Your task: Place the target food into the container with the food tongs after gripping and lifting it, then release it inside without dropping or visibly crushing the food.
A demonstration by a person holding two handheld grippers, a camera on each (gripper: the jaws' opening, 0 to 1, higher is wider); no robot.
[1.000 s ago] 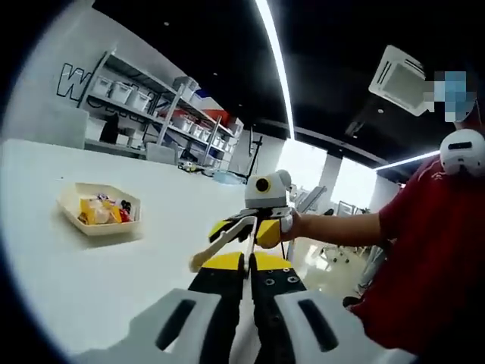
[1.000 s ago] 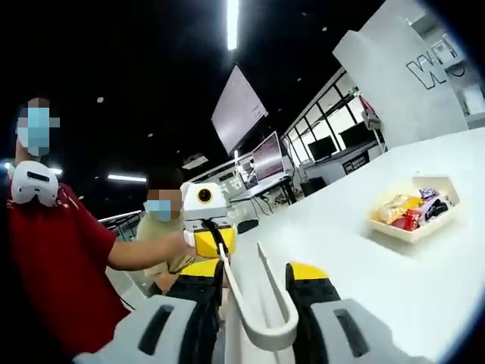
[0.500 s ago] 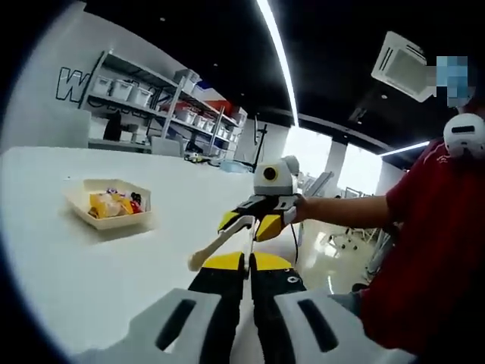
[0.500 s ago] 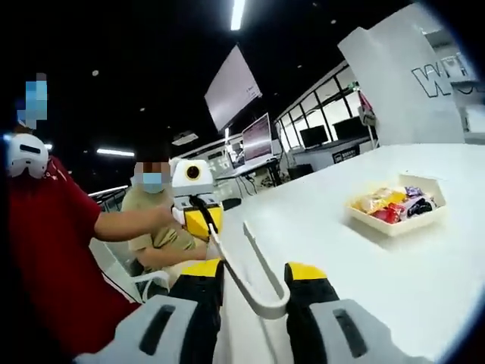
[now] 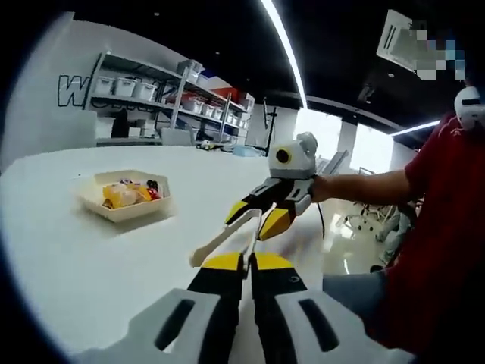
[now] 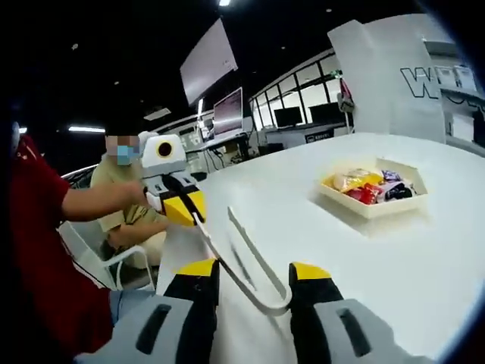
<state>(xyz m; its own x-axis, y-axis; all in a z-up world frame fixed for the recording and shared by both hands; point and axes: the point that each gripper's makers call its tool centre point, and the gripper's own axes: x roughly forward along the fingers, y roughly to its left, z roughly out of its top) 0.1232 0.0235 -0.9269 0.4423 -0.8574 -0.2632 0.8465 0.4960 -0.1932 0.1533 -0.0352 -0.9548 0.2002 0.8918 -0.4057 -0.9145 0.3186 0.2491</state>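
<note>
The tongs, spread open and empty, were held by the bend in the right gripper, ready for use. The food lay in the tray, farther off.

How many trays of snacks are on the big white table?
1. One snack tray sits alone on the white table, far ahead of the right claw holding the tongs. Left gripper view shows the same tray.
</note>
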